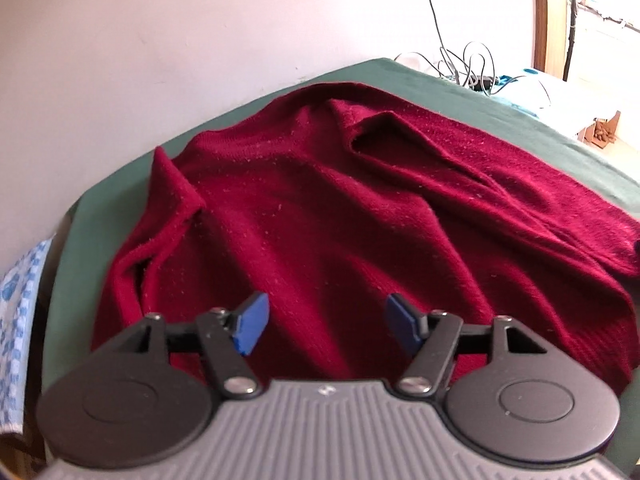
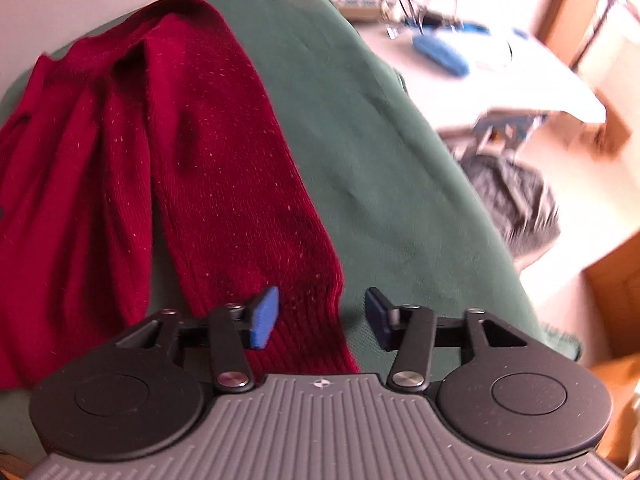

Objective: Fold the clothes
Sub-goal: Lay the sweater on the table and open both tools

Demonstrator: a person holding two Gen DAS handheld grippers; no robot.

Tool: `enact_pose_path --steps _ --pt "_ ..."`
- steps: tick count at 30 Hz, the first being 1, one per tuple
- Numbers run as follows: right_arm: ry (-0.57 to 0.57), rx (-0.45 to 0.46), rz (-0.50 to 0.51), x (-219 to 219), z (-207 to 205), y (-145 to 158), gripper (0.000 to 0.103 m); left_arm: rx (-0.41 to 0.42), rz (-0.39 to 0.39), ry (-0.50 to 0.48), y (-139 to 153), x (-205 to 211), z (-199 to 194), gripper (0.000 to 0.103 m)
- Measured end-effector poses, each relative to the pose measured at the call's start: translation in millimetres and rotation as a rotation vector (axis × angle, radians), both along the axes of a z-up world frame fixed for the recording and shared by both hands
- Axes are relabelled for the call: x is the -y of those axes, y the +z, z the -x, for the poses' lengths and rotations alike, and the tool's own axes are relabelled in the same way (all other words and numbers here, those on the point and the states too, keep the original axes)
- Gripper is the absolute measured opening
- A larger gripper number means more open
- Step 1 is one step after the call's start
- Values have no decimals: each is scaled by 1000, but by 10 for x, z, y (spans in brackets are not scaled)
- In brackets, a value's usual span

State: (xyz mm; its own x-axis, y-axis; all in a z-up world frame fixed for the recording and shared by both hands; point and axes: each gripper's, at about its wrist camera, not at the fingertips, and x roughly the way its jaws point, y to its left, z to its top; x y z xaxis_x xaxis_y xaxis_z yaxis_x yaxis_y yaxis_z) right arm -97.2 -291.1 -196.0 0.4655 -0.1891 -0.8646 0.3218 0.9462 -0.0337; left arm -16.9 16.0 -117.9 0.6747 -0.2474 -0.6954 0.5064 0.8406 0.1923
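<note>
Green cloth [image 2: 400, 168] covers the work surface, smooth with a few creases, and it runs back to a pale wall [image 1: 160, 40]. Past its far right edge the room shows a white-covered table [image 2: 520, 76] with tangled cables [image 1: 472, 64] and a blurred blue object, a dark grey bag [image 2: 516, 200] on the floor and wooden furniture; at the left edge a blue-and-white patterned cloth [image 1: 18, 320] hangs.

The dark red knitted sweater [image 1: 320, 216] lies rumpled on the green cloth. One sleeve [image 2: 240, 184] stretches out flat, its long axis running from the body near the wall toward the right wrist camera, ribbed cuff nearest.

The left gripper [image 1: 326, 322] hovers over the sweater's body, its jaws well apart, nothing between the blue pads. The right gripper [image 2: 322, 316] sits above the cuff's right edge, jaws moderately apart and gripping nothing.
</note>
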Motion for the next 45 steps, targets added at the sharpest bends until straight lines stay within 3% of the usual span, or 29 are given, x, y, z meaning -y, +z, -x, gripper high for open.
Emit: enact_pose_path --steps 3,5,10,19,26,30,36,39,45 --pt "65 13 44 -6 -68 56 8 -4 -30 40 -56 61 66 71" --pt "109 21 72 -11 -116 100 8 -16 -32 50 -59 95 91 71" --pt "48 92 -8 508 -422 454 7 -19 -20 82 4 225 104 72" --pt "-77 282 199 1685 -1437 1507 6 -49 -13 53 -67 677 102 72" --pt "-207 363 281 2476 -2104 1911 5 -122 39 -5 -128 1153 106 72" --pt "-243 367 326 2738 -2450 1862 0 -165 66 -67 -186 1515 121 72" --pt "-245 282 385 2801 -2852 1323 0 -251 79 -160 -353 1921 211 71" --pt "-237 245 423 2834 -2973 1068 0 -235 56 -201 -418 2033 304 79" --pt "-271 157 486 3051 -3190 647 0 -266 90 -205 -398 2028 273 79"
